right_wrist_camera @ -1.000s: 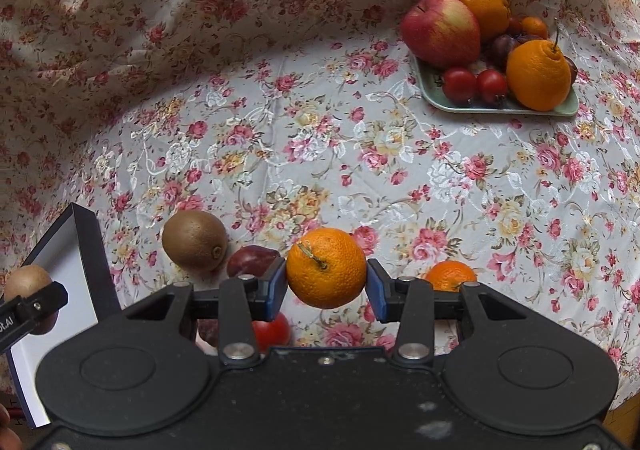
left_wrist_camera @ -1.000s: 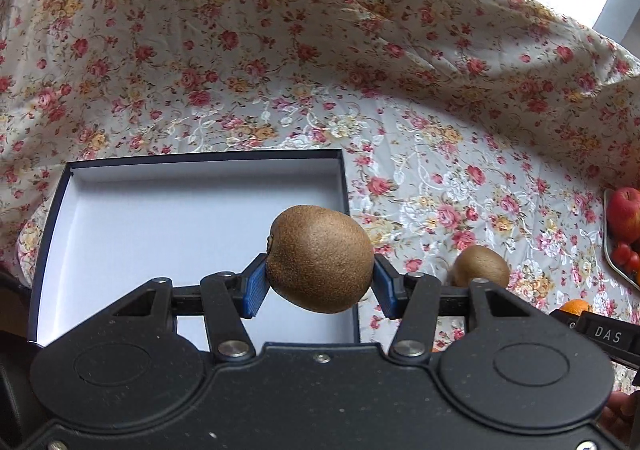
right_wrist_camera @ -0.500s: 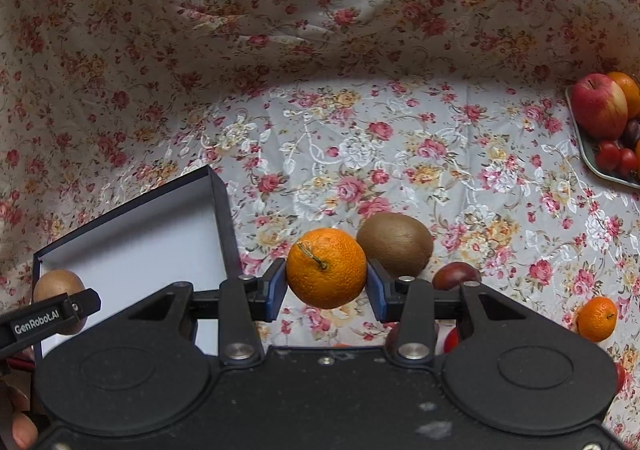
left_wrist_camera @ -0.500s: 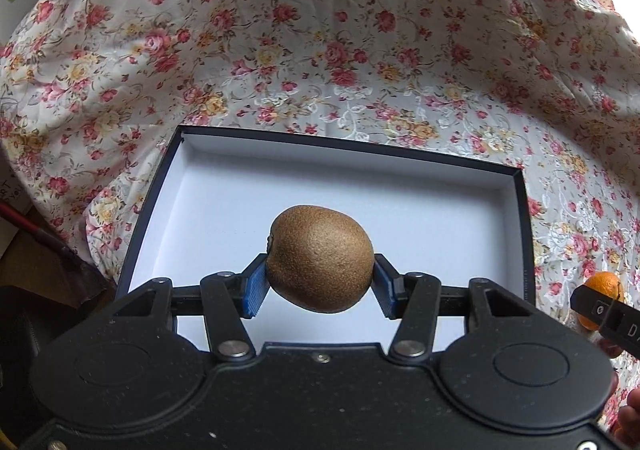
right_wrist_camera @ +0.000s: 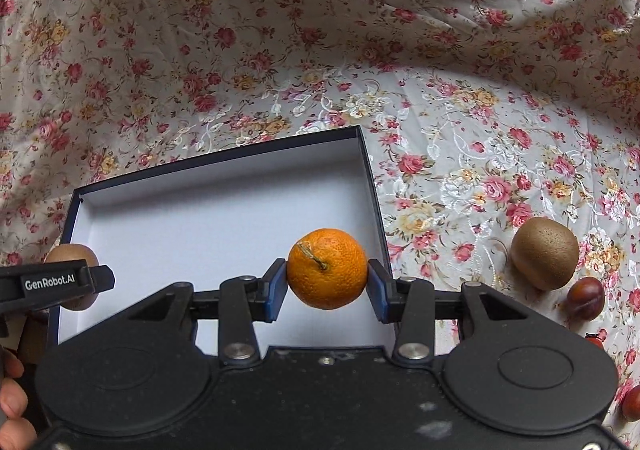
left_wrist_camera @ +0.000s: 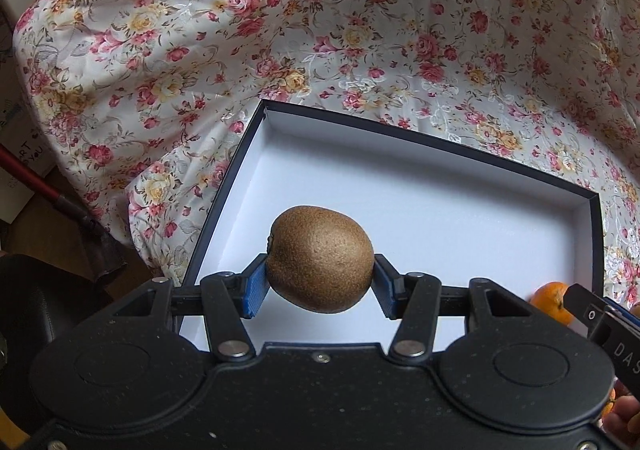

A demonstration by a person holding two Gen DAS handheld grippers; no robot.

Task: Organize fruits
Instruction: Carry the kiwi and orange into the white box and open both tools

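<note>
Kiwi (left_wrist_camera: pixel 320 258) sat clamped between the blue pads of the left hand-held gripper (left_wrist_camera: pixel 318 282), long axis running pad to pad, stem end toward 9 o'clock, over the white floor of the dark-rimmed box (left_wrist_camera: pixel 592 202). A second ago the box lay at 9 o'clock of that view with a loose kiwi at 3; now the box filled the middle. Mandarin (right_wrist_camera: pixel 327 268) hung in the right hand-held gripper (right_wrist_camera: pixel 327 290), stalk tilted toward 11 o'clock, above the box's 3 o'clock edge. Its jaws had just been opening slightly, fruit still between the pads and touching both. A second ago it hung over bare cloth. Loose kiwi (right_wrist_camera: pixel 545 252) and a dark red fruit (right_wrist_camera: pixel 586 298) lay at 3 o'clock on the floral cloth (right_wrist_camera: pixel 460 154) covering the bench.
</note>
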